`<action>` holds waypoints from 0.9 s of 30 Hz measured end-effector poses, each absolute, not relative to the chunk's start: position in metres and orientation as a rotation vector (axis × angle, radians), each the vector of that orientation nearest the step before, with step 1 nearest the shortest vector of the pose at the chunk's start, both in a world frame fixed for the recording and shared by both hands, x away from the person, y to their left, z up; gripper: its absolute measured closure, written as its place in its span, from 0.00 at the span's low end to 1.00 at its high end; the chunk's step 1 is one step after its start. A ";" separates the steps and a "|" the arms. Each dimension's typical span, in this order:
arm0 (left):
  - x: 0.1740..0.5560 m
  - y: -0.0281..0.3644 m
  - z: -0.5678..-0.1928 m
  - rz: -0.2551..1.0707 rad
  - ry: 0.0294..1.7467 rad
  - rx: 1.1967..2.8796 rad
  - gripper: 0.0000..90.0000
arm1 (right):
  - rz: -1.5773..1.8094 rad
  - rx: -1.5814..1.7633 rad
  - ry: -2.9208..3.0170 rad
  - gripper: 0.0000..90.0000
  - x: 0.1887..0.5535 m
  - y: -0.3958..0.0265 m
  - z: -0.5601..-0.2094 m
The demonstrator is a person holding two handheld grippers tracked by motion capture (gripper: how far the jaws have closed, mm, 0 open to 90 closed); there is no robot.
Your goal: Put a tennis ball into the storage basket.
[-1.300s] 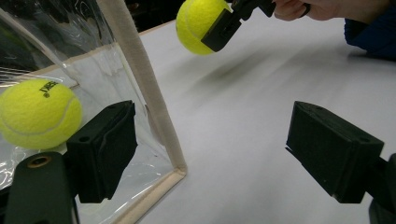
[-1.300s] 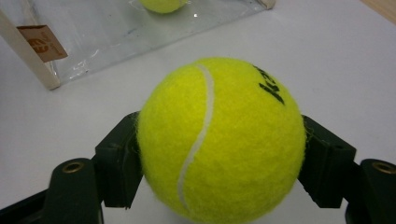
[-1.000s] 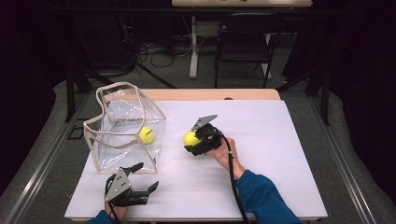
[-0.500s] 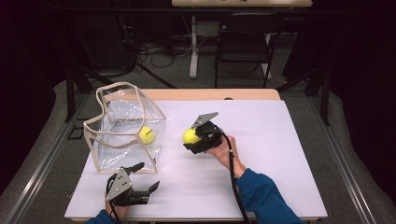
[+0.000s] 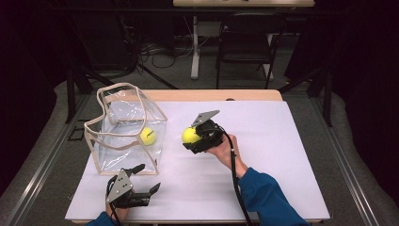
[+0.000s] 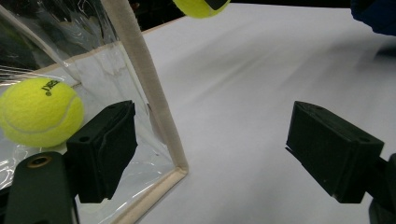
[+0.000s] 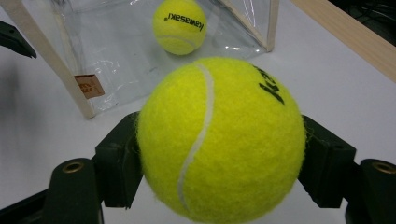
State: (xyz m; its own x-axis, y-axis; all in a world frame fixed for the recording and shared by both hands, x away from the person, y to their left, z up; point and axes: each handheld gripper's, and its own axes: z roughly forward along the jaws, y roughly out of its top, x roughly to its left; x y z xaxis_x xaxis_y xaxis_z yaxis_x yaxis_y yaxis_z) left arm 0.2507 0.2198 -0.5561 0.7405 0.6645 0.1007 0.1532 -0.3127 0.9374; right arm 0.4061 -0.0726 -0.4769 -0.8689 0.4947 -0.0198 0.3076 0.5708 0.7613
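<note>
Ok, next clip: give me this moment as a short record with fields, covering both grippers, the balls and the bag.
right gripper: shut on the held tennis ball, lifted above the white table cover, beside the bag
left gripper: open, nothing between its jaws, low at the bag's near corner
clear bag: upright on the cover, top open, beige trim
ball in bag: second tennis ball, resting on the bag's floor
balls outside bag: one, the held one

high: above, looking down | gripper views: close, level | shared: clear bag (image 5: pixel 126 129)
</note>
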 end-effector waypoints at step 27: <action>0.251 0.219 -0.556 0.584 0.633 1.848 0.17 | 1.184 0.642 2.555 0.29 0.405 -0.072 -0.451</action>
